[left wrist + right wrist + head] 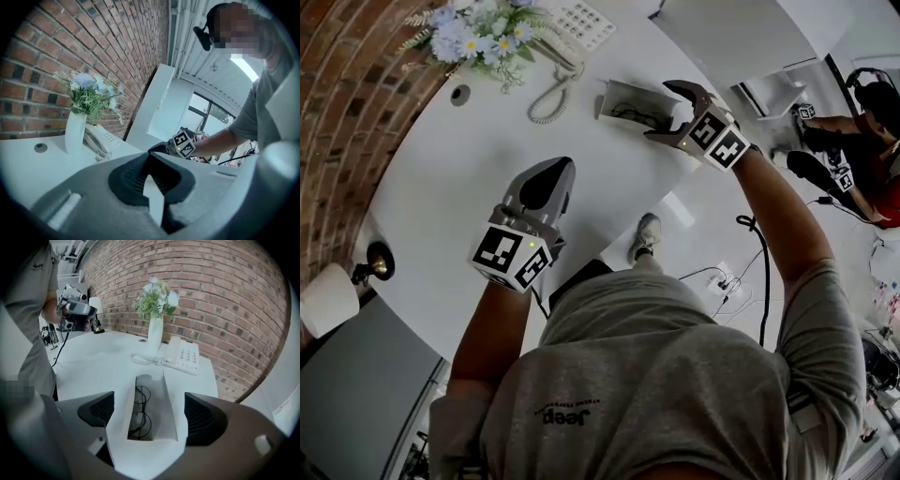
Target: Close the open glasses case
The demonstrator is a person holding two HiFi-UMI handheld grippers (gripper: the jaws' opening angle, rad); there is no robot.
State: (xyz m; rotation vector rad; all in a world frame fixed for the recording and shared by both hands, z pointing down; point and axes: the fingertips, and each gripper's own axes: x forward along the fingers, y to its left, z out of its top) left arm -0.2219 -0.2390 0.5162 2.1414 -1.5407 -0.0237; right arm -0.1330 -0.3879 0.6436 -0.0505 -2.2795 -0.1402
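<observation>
The open white glasses case [628, 101] lies on the white table [469, 178] near its right edge. Dark-rimmed glasses [137, 418] lie inside it, and its lid [168, 404] stands up on the right side. My right gripper [661, 111] is open wide and points down at the case. In the right gripper view the case [154, 380] sits between the two pads [96, 409] without touching either. My left gripper [555, 173] hovers over the table's middle, away from the case. It is shut with nothing in it, its pads [133, 176] meeting at the tips.
A white vase of flowers [473, 33], a desk phone [581, 23] and its coiled cord [548, 98] stand at the table's far side by the brick wall [211, 296]. A cable hole [460, 94] is left of them. Another person [862, 122] is at the far right.
</observation>
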